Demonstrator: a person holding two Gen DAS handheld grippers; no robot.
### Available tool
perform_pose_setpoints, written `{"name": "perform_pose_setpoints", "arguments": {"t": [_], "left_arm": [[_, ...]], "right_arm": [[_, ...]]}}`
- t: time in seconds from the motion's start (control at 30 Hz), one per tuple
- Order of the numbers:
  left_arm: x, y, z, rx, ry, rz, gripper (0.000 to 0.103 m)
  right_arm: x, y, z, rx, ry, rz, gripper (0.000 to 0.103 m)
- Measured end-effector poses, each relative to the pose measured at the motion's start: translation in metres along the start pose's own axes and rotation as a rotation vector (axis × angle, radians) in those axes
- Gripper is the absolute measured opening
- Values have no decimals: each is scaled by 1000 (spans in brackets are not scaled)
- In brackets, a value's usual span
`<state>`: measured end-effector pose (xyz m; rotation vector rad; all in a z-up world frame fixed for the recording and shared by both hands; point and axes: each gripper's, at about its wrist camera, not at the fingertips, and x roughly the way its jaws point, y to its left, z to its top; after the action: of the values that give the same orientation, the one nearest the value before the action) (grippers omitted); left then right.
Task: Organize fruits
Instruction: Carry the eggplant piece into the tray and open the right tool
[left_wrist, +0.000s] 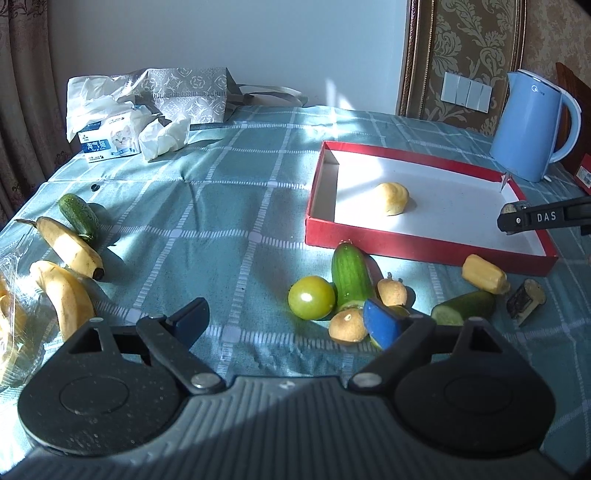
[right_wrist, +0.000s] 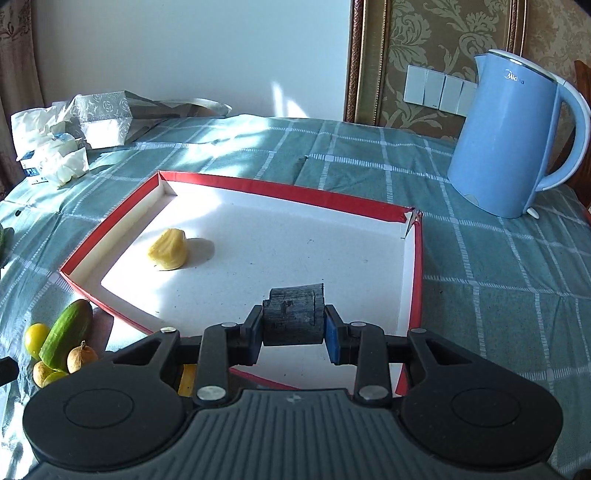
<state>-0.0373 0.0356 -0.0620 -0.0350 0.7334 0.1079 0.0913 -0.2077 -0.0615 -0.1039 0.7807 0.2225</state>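
Both the left gripper (left_wrist: 288, 321) and the right gripper (right_wrist: 293, 328) are showing ribbed grey housings, two round black discs, black linkage arms with silver rivets and blue-padded fingers (left_wrist: 382, 323), while white "DAS" lettering is showing on the right gripper's black finger in the left view.

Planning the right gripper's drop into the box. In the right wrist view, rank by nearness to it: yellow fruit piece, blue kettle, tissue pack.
1. Yellow fruit piece, in the red box, ahead-left.
2. Blue kettle, ahead-right, beyond the box.
3. Tissue pack, far left corner.
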Motion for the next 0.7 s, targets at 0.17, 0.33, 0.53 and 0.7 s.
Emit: {"name": "perform_pose_setpoints", "arguments": {"t": [0.17,0.33,0.53,0.7], "left_arm": [[-4,-4,-6,4,14,10,89],[-7,-7,-12,-5,28,24,90],[-9,-12,-20,-11,47,34,93],[-11,-20,-23,7,54,29,94]], "right_arm": [[17,-2,5,-11,2,3,32],[39,-5,9,-11,30,3,32],[52,-4,8,-32,36,-4,33],[54,-2,9,-58,24,-6,33]]}}
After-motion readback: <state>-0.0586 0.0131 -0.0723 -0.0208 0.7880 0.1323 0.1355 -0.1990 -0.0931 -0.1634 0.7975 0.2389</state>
